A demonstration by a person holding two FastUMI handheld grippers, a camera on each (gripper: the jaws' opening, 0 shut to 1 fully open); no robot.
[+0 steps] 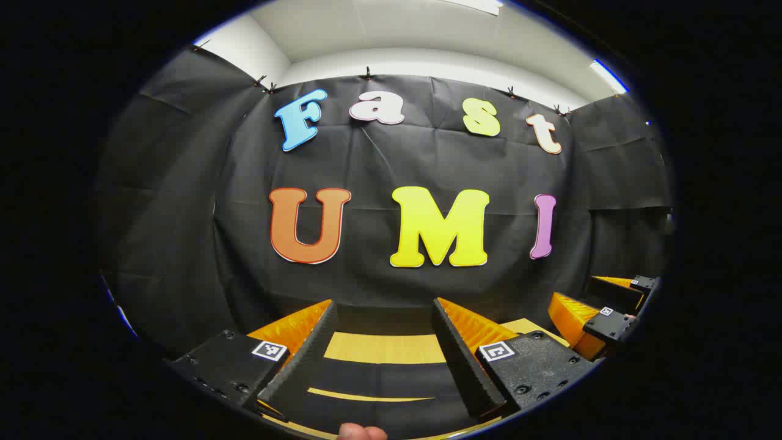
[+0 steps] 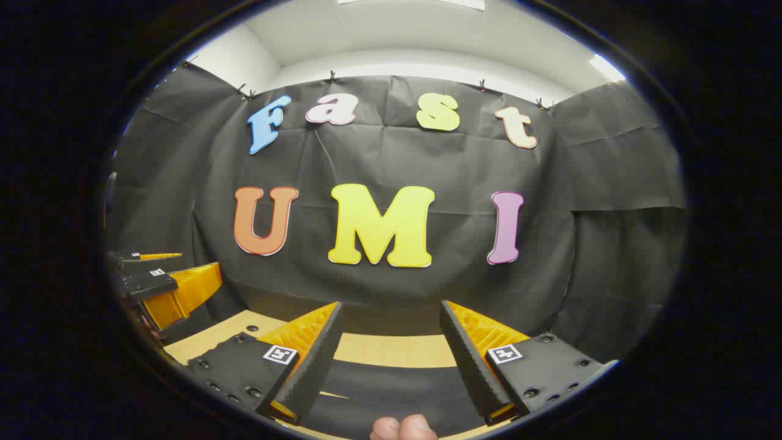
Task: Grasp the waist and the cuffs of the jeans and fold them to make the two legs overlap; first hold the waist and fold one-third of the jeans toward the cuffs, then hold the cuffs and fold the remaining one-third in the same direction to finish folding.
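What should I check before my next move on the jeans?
1. Left gripper fingers apart: ok.
2. Right gripper fingers apart: ok.
3. Nothing caught between either pair of fingers: ok.
4. Grippers apart from each other: ok; in the left gripper view the right one sits well off to the side.
5. Cameras aimed at the work: not ok; both face the booth wall, with the table low in view.
6. Waist and cuffs located: cannot tell; a dark fabric lies on the table below the fingers, but its parts are not readable.
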